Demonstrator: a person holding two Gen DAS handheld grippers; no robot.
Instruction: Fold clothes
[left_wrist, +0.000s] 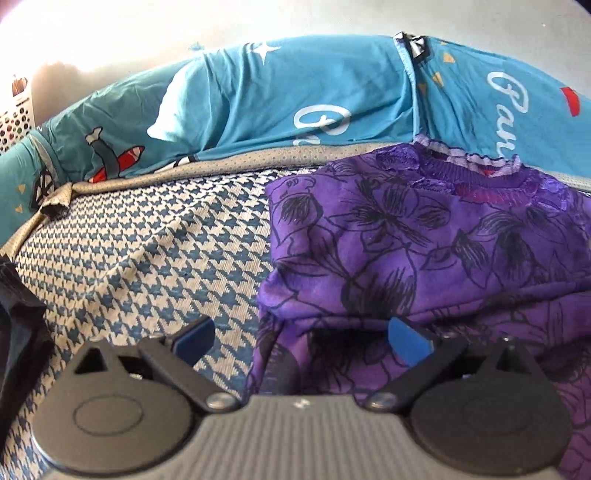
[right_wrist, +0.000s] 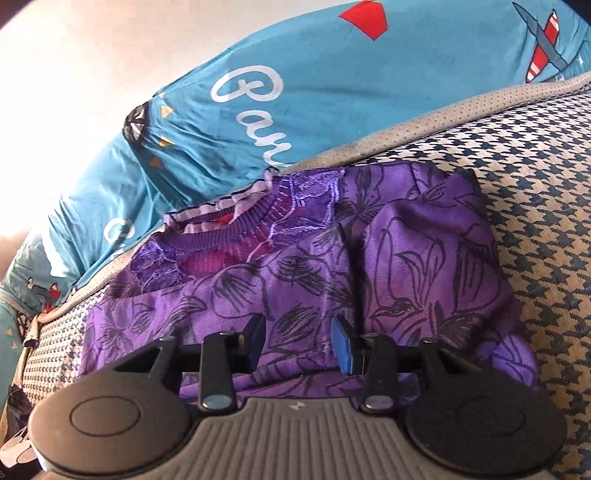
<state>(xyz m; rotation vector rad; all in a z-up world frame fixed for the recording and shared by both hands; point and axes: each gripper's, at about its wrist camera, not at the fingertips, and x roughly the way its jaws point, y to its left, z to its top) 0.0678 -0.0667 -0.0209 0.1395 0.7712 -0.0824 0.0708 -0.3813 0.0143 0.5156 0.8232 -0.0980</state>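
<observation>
White looping script runs across the blue bedsheet (left_wrist: 258, 85); only its opening letters can be read, something like "Pan", and the word repeats in at least two places in each view. Around it the print shows small planes with red and white striped wings, white stars, little gold triangles and red shapes. No brand tag shows on the clothing.

One garment is in view: a purple top (left_wrist: 424, 236) with black outlined flowers, a ribbed collar (right_wrist: 236, 225) and a lace panel below it with pink showing through. It lies folded into a compact bundle, collar toward the blue sheet, with one side flap laid over the middle. A dark cloth (left_wrist: 18, 325) sits at the left edge of the left wrist view; what it is cannot be told.

The top rests on a mattress (left_wrist: 147, 240) covered in blue and white houndstooth fabric, edged with a grey mesh band (left_wrist: 258, 162). The blue sheet is bunched up beyond that band, against a pale wall (left_wrist: 332, 18) washed out by bright light.

There are two grippers. The left gripper (left_wrist: 299, 334) is spread wide over the near left edge of the top, one blue pad above the houndstooth cover and the other above purple fabric, gripping nothing. The right gripper (right_wrist: 297, 343) is partly open above the near edge of the top; fabric lies between its pads, but they do not visibly pinch it.
</observation>
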